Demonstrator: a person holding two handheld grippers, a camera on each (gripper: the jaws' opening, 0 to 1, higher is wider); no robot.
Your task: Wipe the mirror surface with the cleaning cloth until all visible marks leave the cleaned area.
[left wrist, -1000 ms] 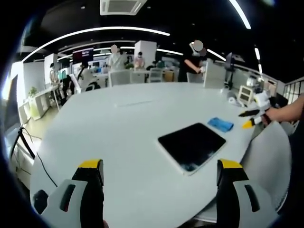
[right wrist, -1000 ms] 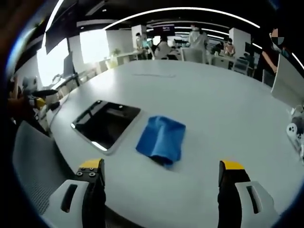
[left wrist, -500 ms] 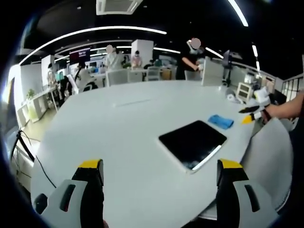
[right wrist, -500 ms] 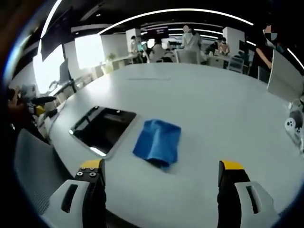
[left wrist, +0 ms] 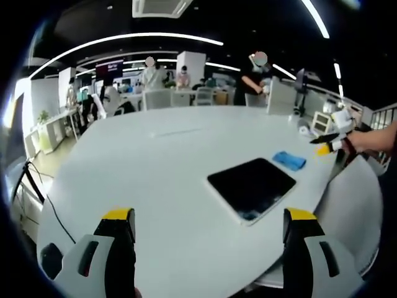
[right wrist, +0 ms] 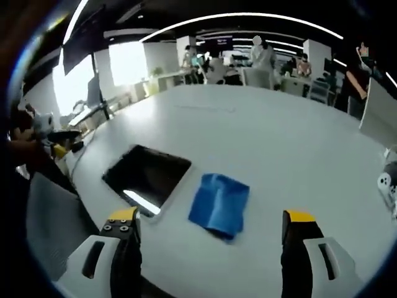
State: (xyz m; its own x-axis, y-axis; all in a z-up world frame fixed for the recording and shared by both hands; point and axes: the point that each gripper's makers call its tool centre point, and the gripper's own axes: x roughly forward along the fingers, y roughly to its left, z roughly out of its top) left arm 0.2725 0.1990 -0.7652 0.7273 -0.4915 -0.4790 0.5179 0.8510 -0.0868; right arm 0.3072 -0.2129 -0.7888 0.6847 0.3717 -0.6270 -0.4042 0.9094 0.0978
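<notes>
Blue cleaning cloth [right wrist: 219, 205] is lying just beside the mirror [right wrist: 147, 176]; both grippers [left wrist: 211, 225] [right wrist: 211, 225] are hovering wide apart; marks possibly smudging it.

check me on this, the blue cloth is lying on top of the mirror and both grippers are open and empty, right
Not quite. The blue cloth lies on the white table beside the mirror, not on top of it; the right gripper view shows this. The rest holds: the left gripper and right gripper are both open and empty.

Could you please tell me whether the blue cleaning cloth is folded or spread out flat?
Folded: the cleaning cloth lies as a small thick pad beside the mirror.
</notes>
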